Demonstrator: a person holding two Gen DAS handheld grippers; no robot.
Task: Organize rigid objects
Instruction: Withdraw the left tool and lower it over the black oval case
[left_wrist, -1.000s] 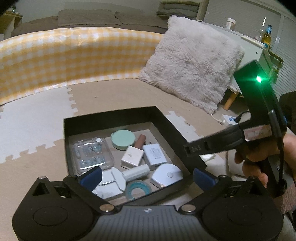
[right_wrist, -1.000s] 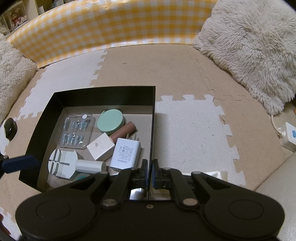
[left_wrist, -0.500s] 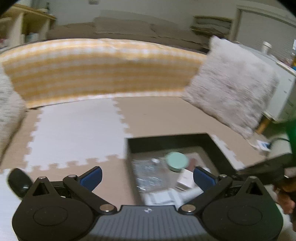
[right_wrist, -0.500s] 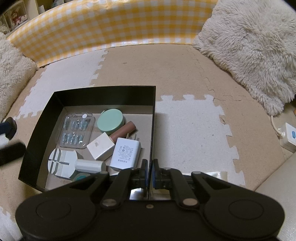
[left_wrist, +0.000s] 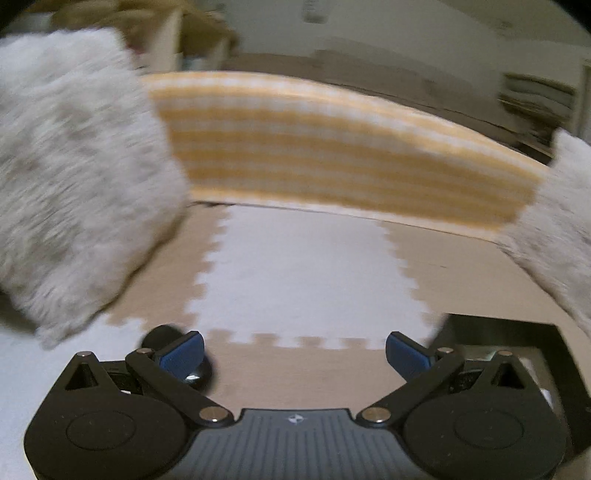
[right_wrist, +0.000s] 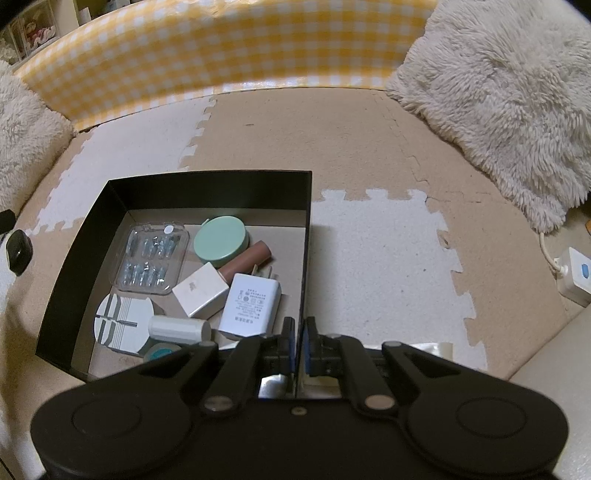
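Foam mat (left_wrist: 303, 280), black object (left_wrist: 162, 338) beside wide left jaws, right jaws pinched together.

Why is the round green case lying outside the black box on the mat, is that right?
Not quite. The round green case lies inside the black box, near its back wall, beside the brown tube. The right wrist view shows it.

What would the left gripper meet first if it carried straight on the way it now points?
Probably the white foam mat tile ahead of the open left gripper, then the yellow checked cushion behind it; blur makes depth unsure. The small black object lies off-line.
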